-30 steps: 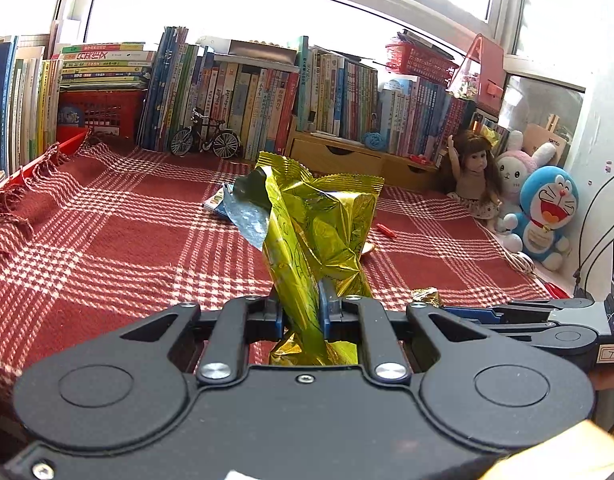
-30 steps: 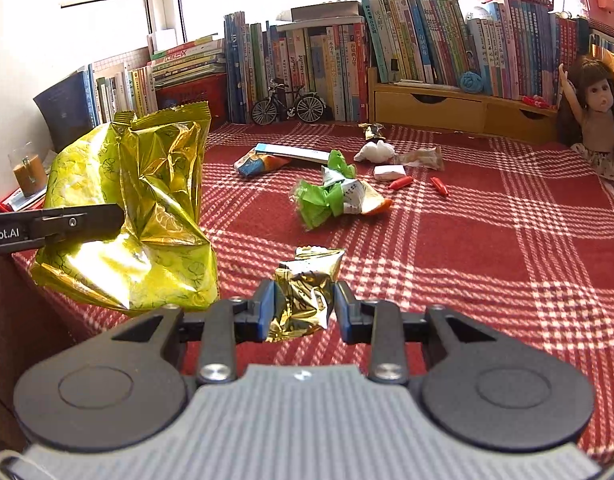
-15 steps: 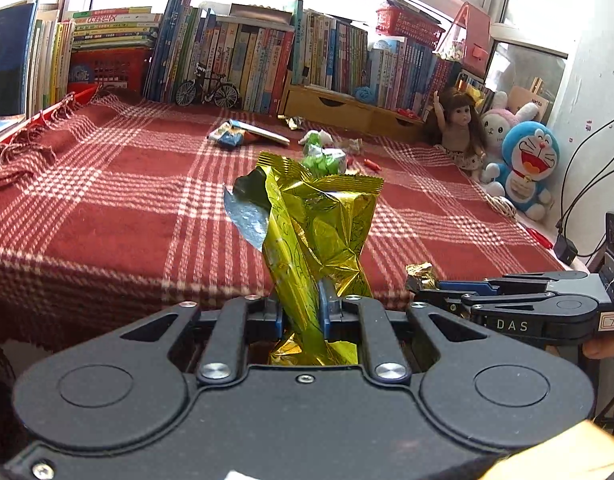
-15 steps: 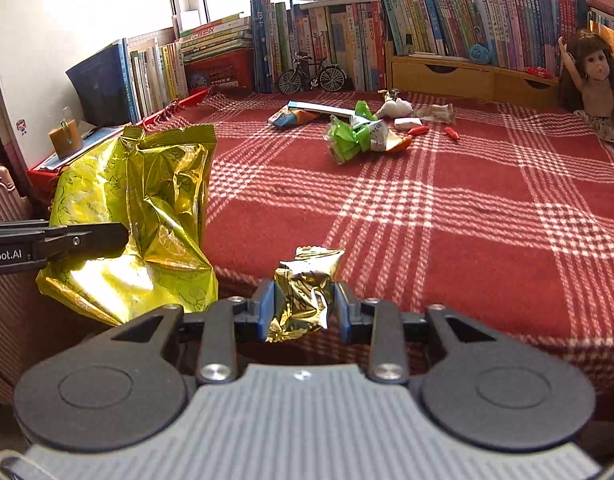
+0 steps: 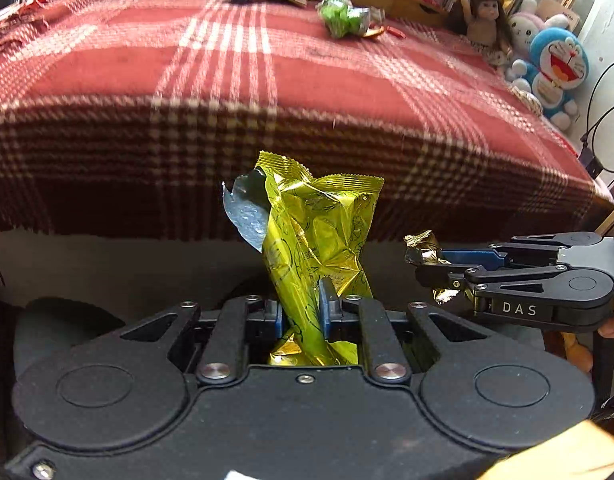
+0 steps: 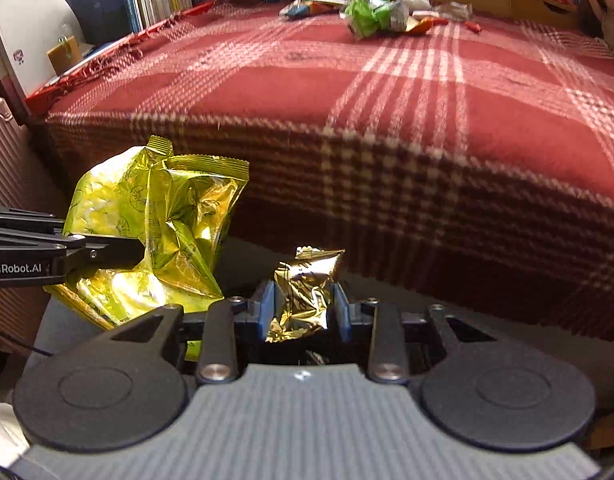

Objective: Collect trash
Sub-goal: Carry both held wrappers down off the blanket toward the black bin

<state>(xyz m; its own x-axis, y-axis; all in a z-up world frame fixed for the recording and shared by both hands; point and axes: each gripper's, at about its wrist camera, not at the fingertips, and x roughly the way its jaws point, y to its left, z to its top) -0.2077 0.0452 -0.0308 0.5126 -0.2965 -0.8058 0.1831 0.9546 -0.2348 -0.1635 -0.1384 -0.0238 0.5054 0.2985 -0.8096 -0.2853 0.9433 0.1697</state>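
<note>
Red plaid cloth [image 5: 307, 80] drapes the table edge. Left gripper [image 5: 301, 312] pinches a yellow bag [image 5: 323, 232]; right gripper [image 6: 303, 308] clamps a gold wrapper [image 6: 307, 288].

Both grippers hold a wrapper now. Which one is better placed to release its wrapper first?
Hard to say. Left gripper with the yellow-green bag and right gripper with the small gold wrapper sit side by side below the bed edge; no bin is visible.

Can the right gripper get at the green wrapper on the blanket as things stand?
Probably not yet. The right gripper is shut on a crumpled gold wrapper and sits low, off the near edge of the plaid blanket. The green wrapper lies far across it; nothing blocks the path, but the jaws are occupied.
</note>
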